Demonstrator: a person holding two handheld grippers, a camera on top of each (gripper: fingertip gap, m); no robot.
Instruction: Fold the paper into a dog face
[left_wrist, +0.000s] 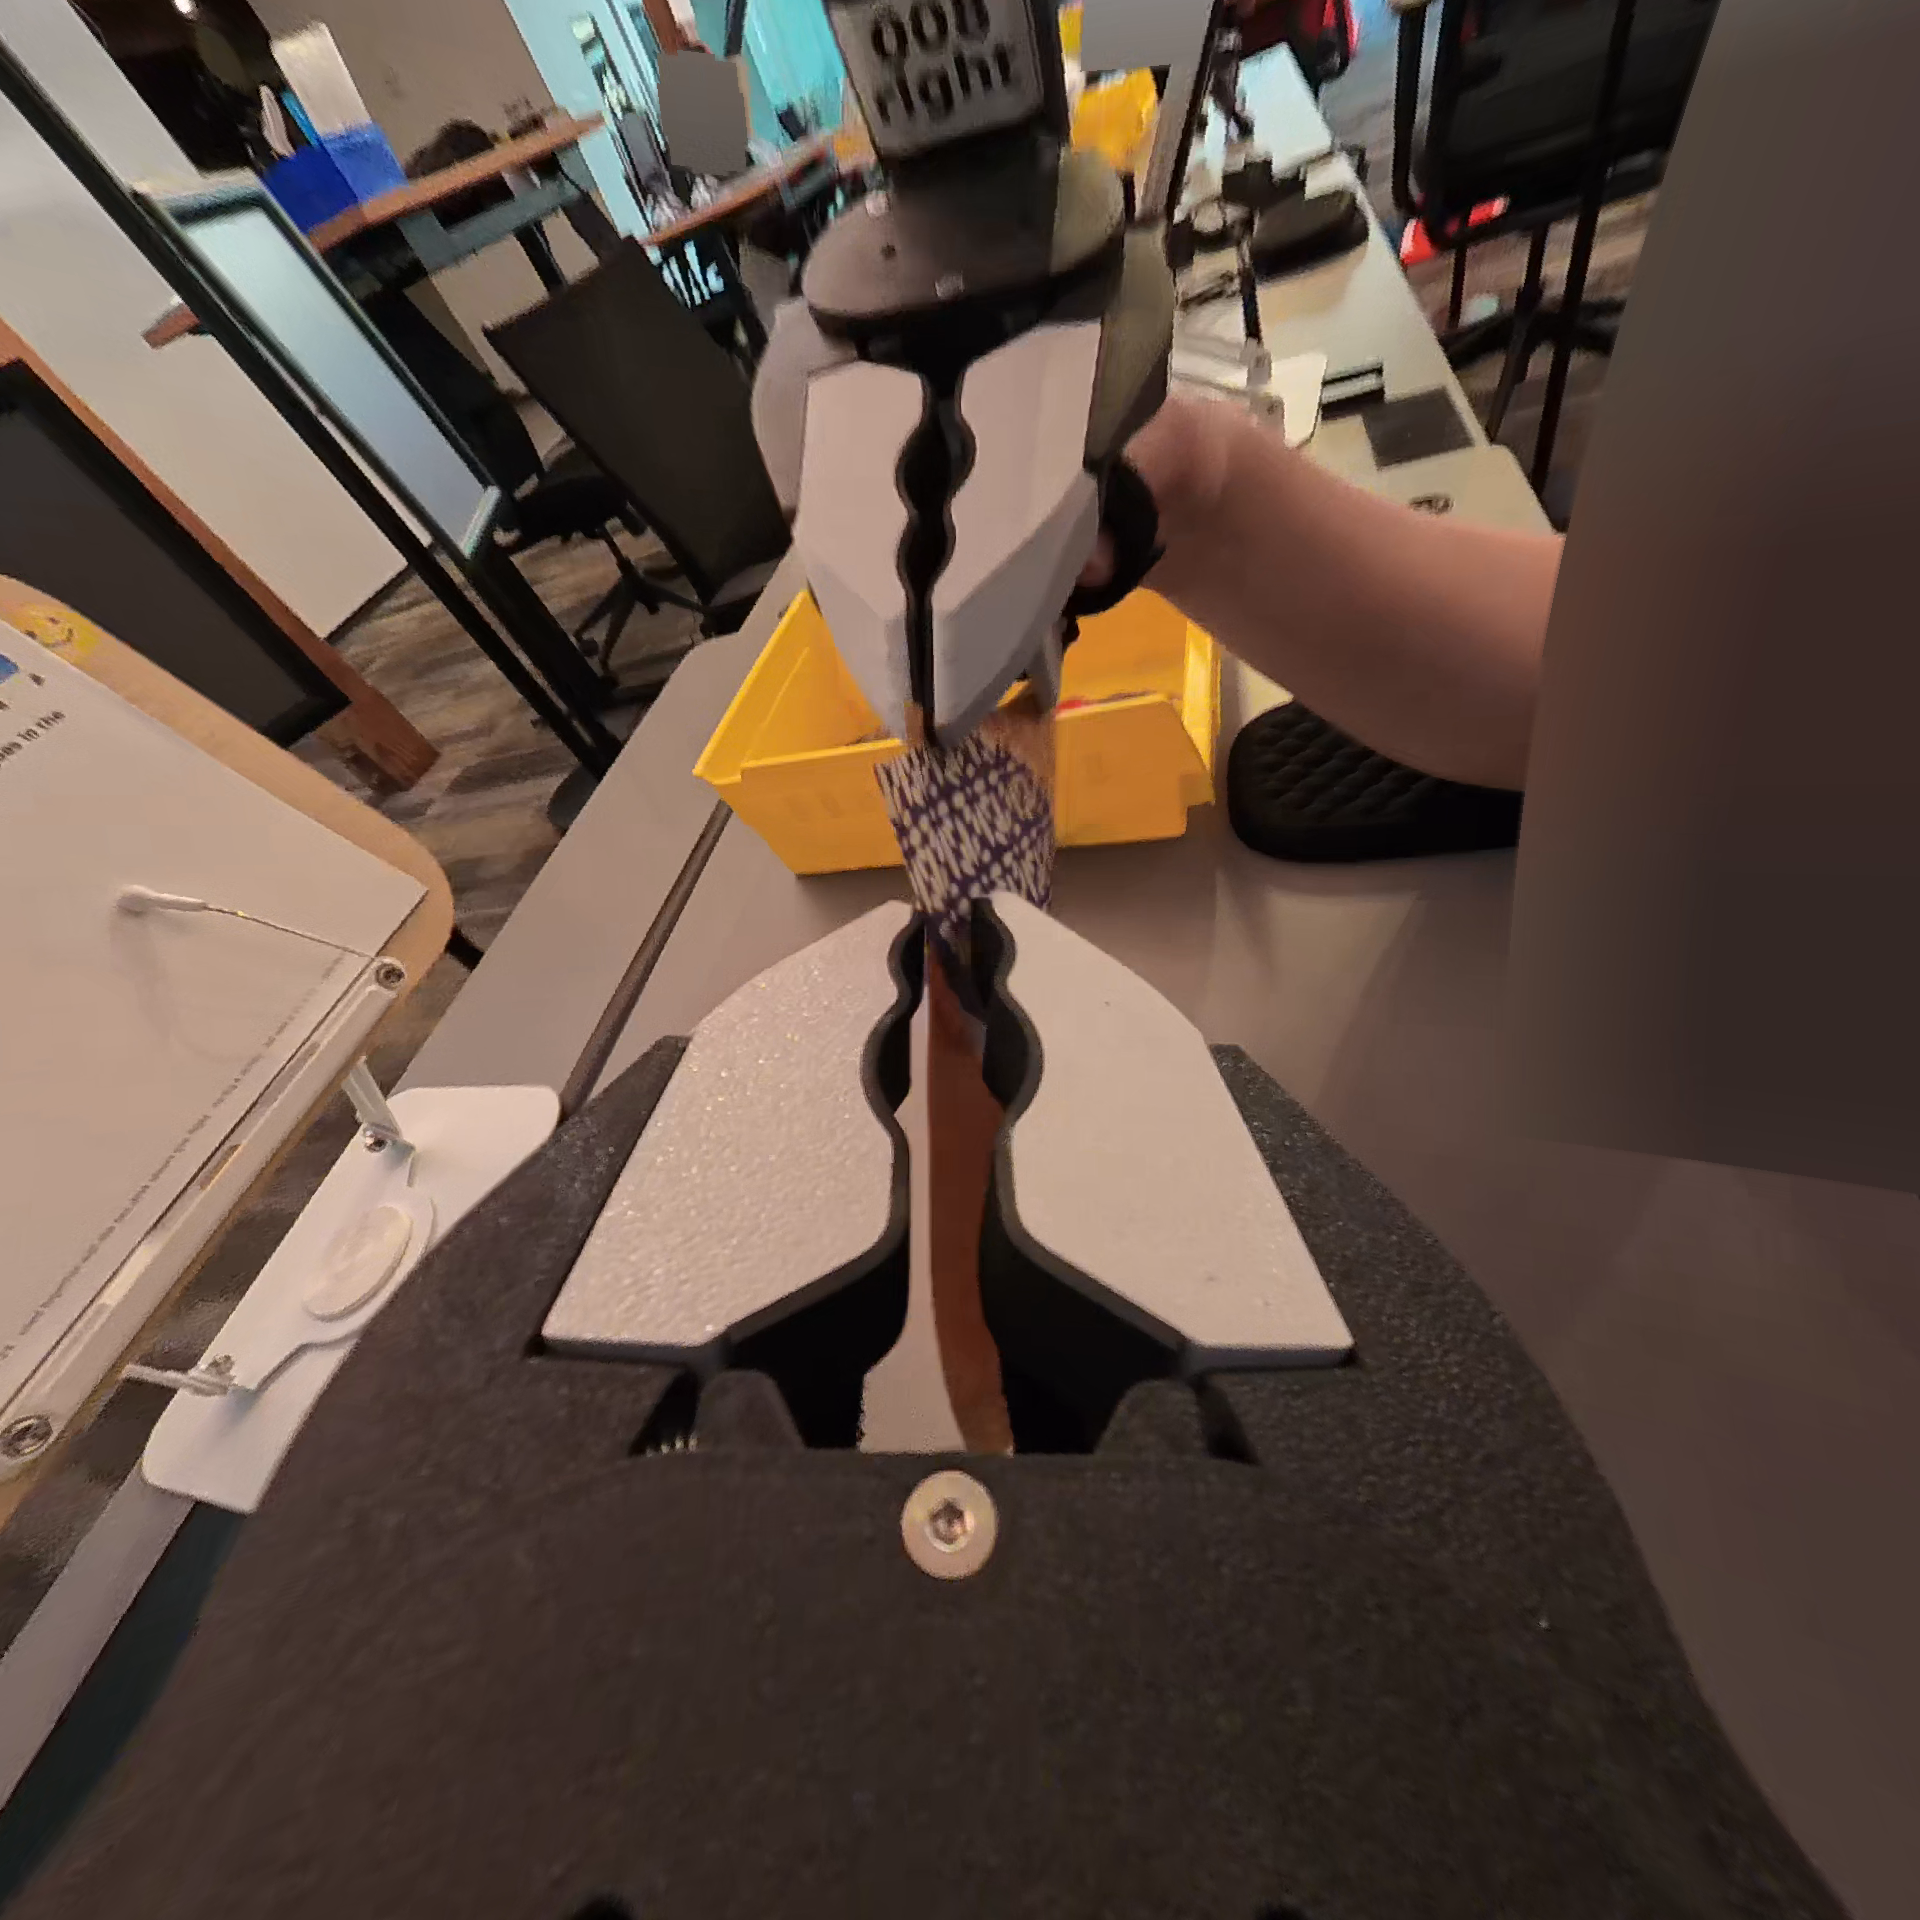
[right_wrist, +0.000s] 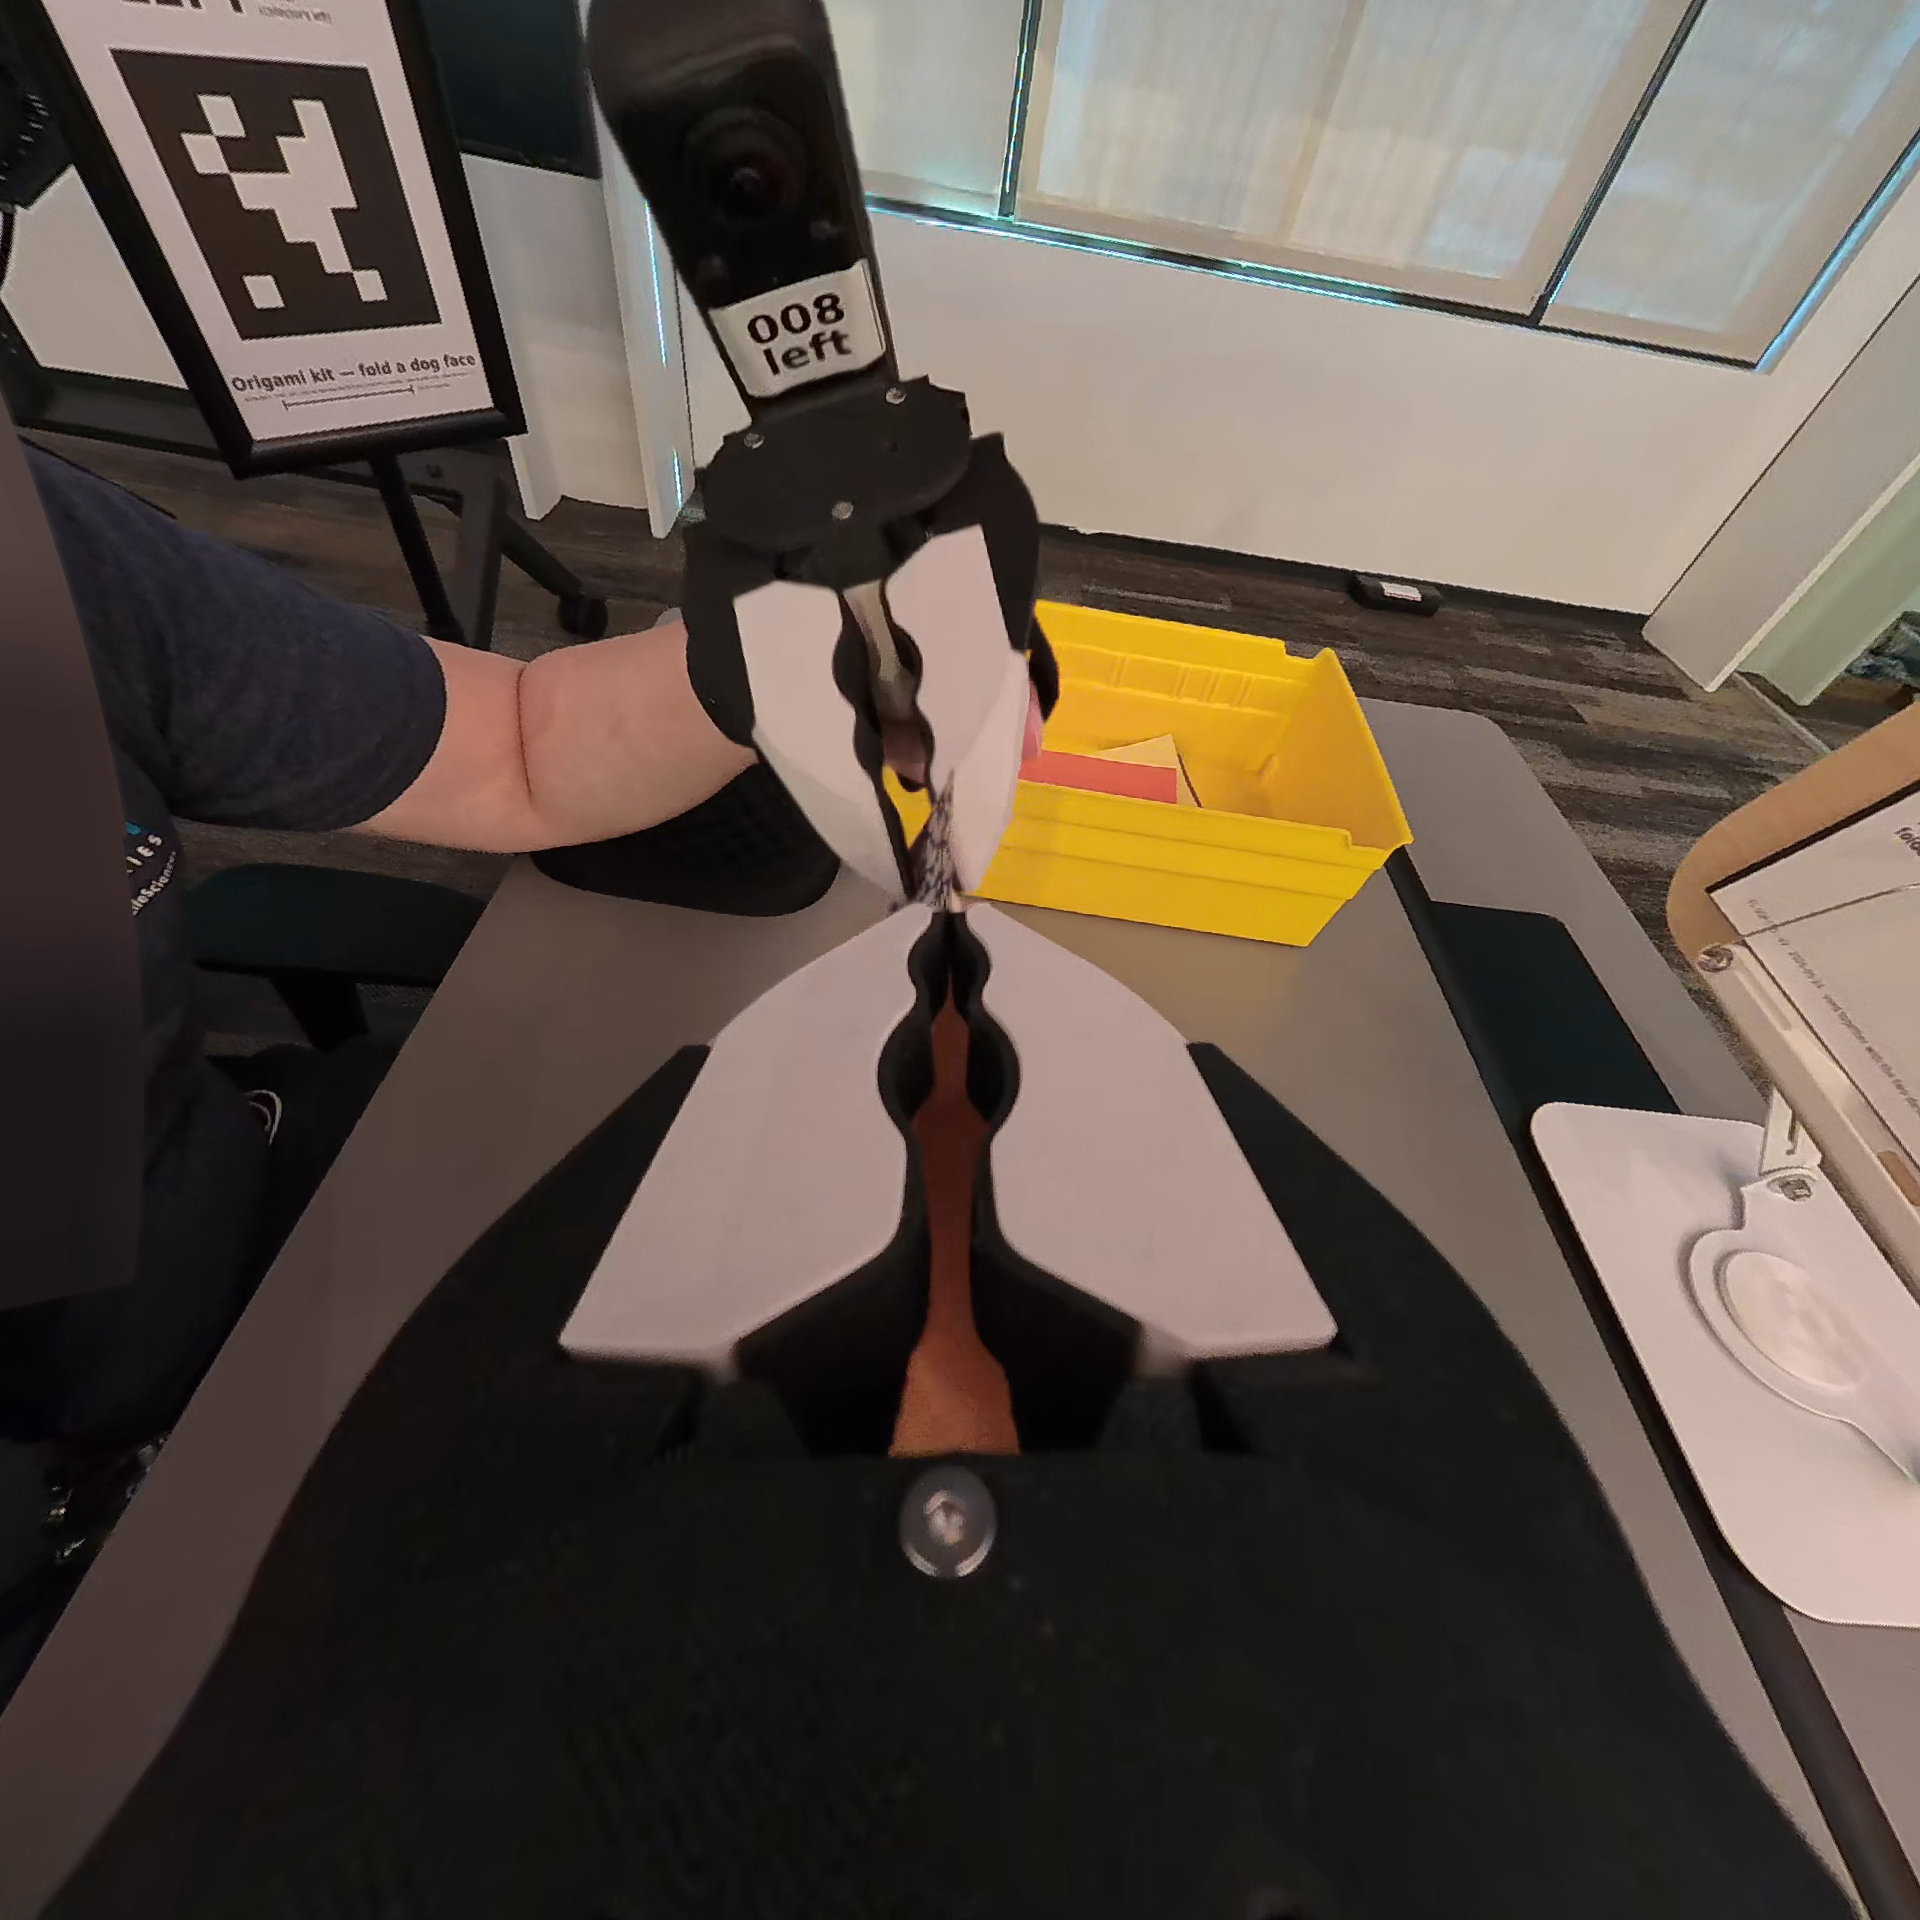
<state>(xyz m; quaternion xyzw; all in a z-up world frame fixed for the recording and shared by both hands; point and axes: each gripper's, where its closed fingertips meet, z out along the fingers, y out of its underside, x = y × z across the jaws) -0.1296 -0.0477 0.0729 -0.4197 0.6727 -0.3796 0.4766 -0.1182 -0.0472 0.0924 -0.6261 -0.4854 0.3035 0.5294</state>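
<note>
The paper (left_wrist: 971, 821) is a folded sheet, blue-and-white patterned on one side and brown on the other, held in the air above the grey table (left_wrist: 1195, 966). My left gripper (left_wrist: 951, 920) is shut on its near end, and the brown side runs back between the fingers. My right gripper (left_wrist: 925, 732) faces it from above and is shut on the far end. In the right wrist view my right gripper (right_wrist: 948, 920) is shut on the paper (right_wrist: 940, 842), brown paper shows between its fingers, and the left gripper (right_wrist: 914, 883) meets it tip to tip.
A yellow bin (right_wrist: 1205, 831) holding coloured paper sheets stands on the table just behind the grippers, also in the left wrist view (left_wrist: 800, 769). A black pad (left_wrist: 1351, 790) lies under a person's forearm (left_wrist: 1382, 623). A white stand with a board (right_wrist: 1818, 1195) sits at the table's side. Both grippers' tips are close together, under 4 cm apart.
</note>
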